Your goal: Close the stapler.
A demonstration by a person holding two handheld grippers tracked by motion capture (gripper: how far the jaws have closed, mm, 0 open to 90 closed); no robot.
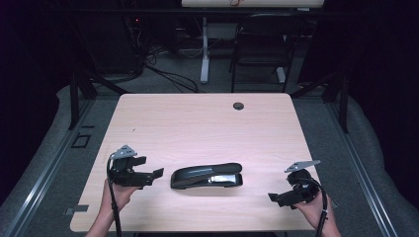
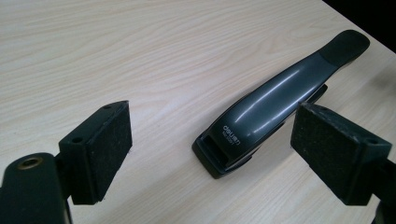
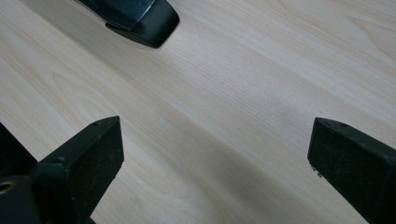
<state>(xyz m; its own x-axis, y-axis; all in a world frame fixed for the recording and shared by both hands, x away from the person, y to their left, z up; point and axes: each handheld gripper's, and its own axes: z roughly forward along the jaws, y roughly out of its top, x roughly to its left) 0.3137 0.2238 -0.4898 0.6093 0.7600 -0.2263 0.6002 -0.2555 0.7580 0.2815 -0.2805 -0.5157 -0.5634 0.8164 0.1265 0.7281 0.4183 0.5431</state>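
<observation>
A dark stapler (image 1: pixel 206 176) lies flat on the counter (image 1: pixel 197 123) between the two grippers. The left gripper (image 1: pixel 157 174), jaws apart, points at its near end from just beside; the right gripper (image 1: pixel 272 197), jaws apart, sits farther off.

High view looks down; both gripper views closely share the stapler (image 2: pixel 275 102).

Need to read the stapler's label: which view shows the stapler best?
The left gripper view: the stapler lies close and nearly whole, its printed label facing the camera. The high view has the stapler whole but small, the label unreadable. The right gripper view catches one dark end at the top edge.
</observation>
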